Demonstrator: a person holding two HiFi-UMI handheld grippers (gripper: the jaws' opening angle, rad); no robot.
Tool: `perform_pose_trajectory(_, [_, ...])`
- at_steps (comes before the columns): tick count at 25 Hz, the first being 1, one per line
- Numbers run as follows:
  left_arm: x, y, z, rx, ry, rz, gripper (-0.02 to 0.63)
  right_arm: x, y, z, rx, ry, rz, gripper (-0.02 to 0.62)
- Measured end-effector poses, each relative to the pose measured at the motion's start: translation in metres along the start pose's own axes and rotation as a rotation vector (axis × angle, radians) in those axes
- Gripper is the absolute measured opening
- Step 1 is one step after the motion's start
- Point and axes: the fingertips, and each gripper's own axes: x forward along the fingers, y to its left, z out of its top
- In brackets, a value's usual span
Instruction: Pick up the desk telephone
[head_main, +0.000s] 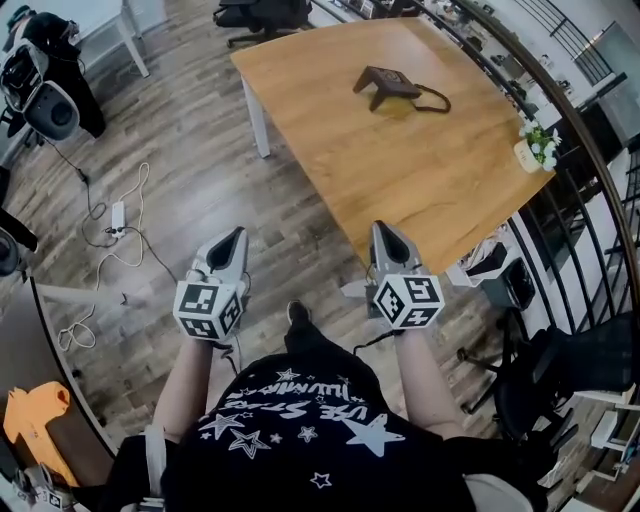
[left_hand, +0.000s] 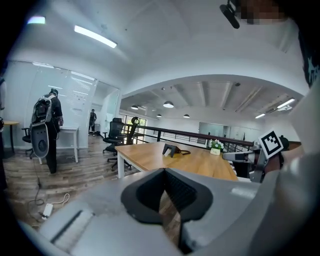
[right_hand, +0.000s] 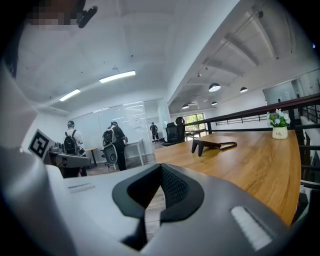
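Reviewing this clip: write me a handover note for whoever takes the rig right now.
Left gripper: shut, empty, over the floor short of the table.
Right gripper: shut, empty, by the near edge of the wooden table.
Desk telephone: on the table toward its far side, cord beside it, untouched.
Done: nothing yet.
Left: close in on the telephone, open the jaws, grip it and lift it.

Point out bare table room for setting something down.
The table is mostly bare: the whole near half between the telephone and the near corner, plus the strip left of it. Taken: the far middle, with the telephone and its cord, and the right edge at the flower pot.
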Motion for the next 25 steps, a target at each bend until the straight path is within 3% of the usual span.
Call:
perform_pose_trajectory(15, [0.084,0.056,0.041,-0.023,-0.007,0.107,0.002,0.093,-0.063,0.029,0.026,0.014,0.033,0.002])
perform_pose_trajectory(25, [0.132,0.058,0.053,-0.013,0.02,0.063,0.002,0.127,-0.09,0.038,0.077,0.009,0.005,0.002])
